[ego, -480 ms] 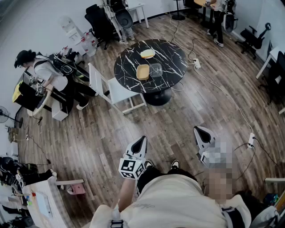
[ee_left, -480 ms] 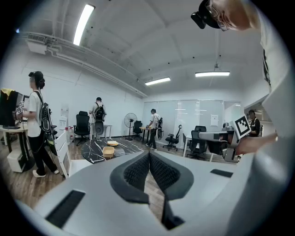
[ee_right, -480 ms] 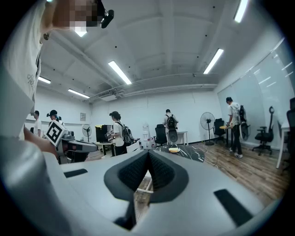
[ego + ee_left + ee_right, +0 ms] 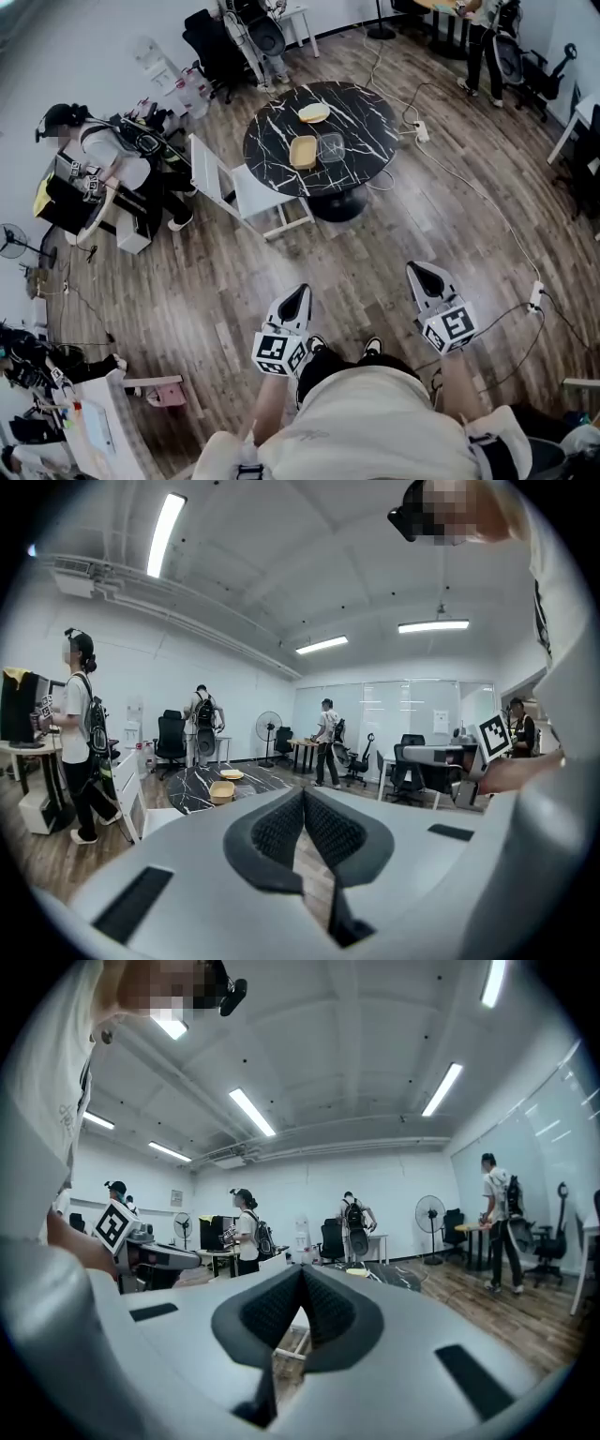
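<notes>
Both grippers are held out over the wooden floor, in front of the person's body and feet. In the head view my left gripper (image 4: 300, 292) is shut and holds nothing, its marker cube just behind it. My right gripper (image 4: 419, 272) is shut and empty too. In the left gripper view the jaws (image 4: 302, 801) meet along their ribbed pads, and the same shows in the right gripper view (image 4: 302, 1279). Ahead stands a round black marble table (image 4: 356, 112) with a yellow tray (image 4: 303, 151), a clear container (image 4: 330, 146) and a yellow plate (image 4: 313, 112).
A white chair (image 4: 240, 193) stands left of the table. A person (image 4: 98, 150) bends at a desk far left. Cables and a power strip (image 4: 535, 296) run across the floor on the right. Office chairs (image 4: 211, 42) line the back wall. Another person (image 4: 329, 742) stands near far desks.
Both grippers stay shut in nearly the same place; the right one has shifted slightly. The person near the far desks has stepped sideways, and the head view has drifted a little.
</notes>
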`<action>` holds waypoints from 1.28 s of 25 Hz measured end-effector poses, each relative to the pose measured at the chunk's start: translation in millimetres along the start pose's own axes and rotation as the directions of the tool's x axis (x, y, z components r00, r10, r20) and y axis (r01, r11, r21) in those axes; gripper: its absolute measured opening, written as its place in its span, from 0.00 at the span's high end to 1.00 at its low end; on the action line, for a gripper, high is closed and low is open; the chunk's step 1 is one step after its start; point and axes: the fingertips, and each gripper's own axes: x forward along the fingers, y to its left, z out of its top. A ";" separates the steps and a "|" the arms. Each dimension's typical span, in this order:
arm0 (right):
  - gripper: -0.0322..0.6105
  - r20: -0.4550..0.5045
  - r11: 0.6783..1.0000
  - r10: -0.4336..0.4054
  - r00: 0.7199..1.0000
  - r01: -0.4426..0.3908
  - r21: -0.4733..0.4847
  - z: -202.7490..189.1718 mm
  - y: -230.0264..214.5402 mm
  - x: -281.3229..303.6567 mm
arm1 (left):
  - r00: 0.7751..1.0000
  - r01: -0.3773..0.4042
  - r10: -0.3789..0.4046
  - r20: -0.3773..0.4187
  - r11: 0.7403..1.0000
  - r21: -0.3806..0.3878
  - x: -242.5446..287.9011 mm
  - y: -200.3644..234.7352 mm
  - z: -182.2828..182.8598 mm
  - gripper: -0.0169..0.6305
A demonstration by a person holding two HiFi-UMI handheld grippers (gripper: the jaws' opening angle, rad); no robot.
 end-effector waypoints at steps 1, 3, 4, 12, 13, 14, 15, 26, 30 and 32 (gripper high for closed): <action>0.94 -0.005 1.000 0.000 1.000 0.000 -0.007 -0.4 -1.0 1.3 | 1.000 -0.005 0.005 0.004 1.000 -0.002 1.7 -0.4 -0.4 0.95; 0.94 -0.014 1.000 0.002 1.000 -0.002 -0.024 -4.6 -2.3 2.8 | 1.000 -0.013 0.013 0.010 1.000 -0.003 3.5 -2.4 -2.1 0.95; 0.94 -0.014 0.999 0.005 1.000 -0.006 -0.032 -7.2 -3.2 2.9 | 1.000 -0.015 0.015 0.010 1.000 -0.004 3.7 -3.8 -2.9 0.95; 0.75 0.018 1.000 0.008 1.000 -0.007 -0.017 4.7 -16.2 7.2 | 1.000 -0.026 0.026 0.013 1.000 0.000 9.9 -3.8 0.1 0.95; 0.66 0.023 1.000 0.008 1.000 -0.008 -0.011 5.4 -17.1 8.6 | 1.000 -0.029 0.029 0.012 1.000 0.001 10.6 -2.5 0.4 0.95; 0.66 0.027 1.000 0.011 1.000 -0.011 -0.010 4.2 -17.7 9.9 | 0.999 -0.032 0.032 0.011 0.999 0.002 11.2 -1.1 1.2 0.95; 0.66 0.027 1.000 0.014 1.000 -0.014 -0.013 2.4 -17.9 11.3 | 0.999 -0.034 0.034 0.010 0.999 0.002 11.8 0.1 2.4 0.95; 0.68 -0.034 1.000 0.022 0.999 -0.022 0.010 -14.2 -29.0 53.2 | 0.999 -0.025 0.024 -0.036 0.999 -0.024 36.6 32.6 -7.2 0.95; 0.69 -0.080 1.000 0.028 0.996 -0.028 -0.002 -14.8 -34.8 89.6 | 0.999 -0.025 0.022 -0.042 0.998 -0.059 63.2 65.5 -9.2 0.95; 0.70 -0.097 1.000 0.023 0.995 -0.024 -0.006 -8.1 -40.5 113.0 | 0.999 -0.017 0.015 -0.032 0.998 -0.068 81.6 83.8 -3.7 0.95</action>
